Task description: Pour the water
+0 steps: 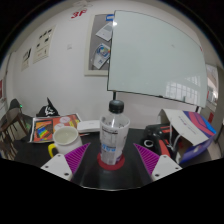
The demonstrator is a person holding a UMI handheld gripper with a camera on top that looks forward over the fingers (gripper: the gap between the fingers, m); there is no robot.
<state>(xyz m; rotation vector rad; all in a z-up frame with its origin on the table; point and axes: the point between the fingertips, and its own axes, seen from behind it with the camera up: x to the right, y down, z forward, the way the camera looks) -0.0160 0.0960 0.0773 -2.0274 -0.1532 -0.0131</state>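
Note:
A clear plastic water bottle (pixel 114 128) with a dark cap stands upright on a red coaster (pixel 112 161) on the dark table (pixel 110 176). It stands between my two fingers with a gap at either side. My gripper (pixel 112 163) is open, its purple pads (pixel 74 158) on either side of the bottle's base. A white mug (pixel 64 139) with a yellow handle stands to the left of the bottle, beyond the left finger.
Colourful books and papers (pixel 50 126) lie at the left behind the mug. More books and bags (pixel 192 130) are piled at the right. A whiteboard (pixel 158 56) hangs on the wall behind.

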